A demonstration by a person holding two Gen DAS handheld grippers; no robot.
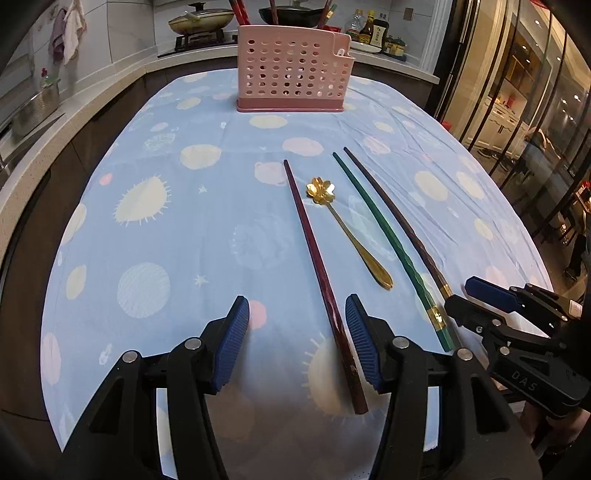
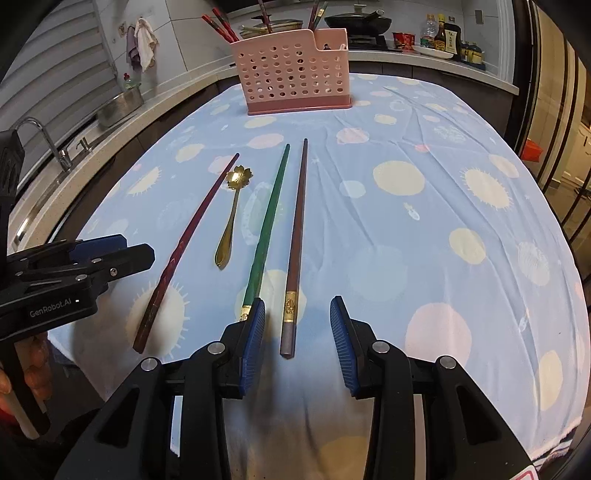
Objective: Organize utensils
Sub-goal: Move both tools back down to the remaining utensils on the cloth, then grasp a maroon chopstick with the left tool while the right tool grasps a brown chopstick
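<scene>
Nearby, pink basket (image 1: 291, 72), perhaps unobstructed.

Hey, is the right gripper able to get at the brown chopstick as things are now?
Probably yes. The right gripper is open and the brown chopstick's near end lies between its fingers, touching neither. The green chopstick sits close by the left finger, so it might get nudged.

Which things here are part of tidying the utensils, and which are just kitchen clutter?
For the job:
red chopstick
gold spoon
green chopstick
brown chopstick
pink caddy

Just lying about:
pans
bottles
towels
metal bowl
</scene>
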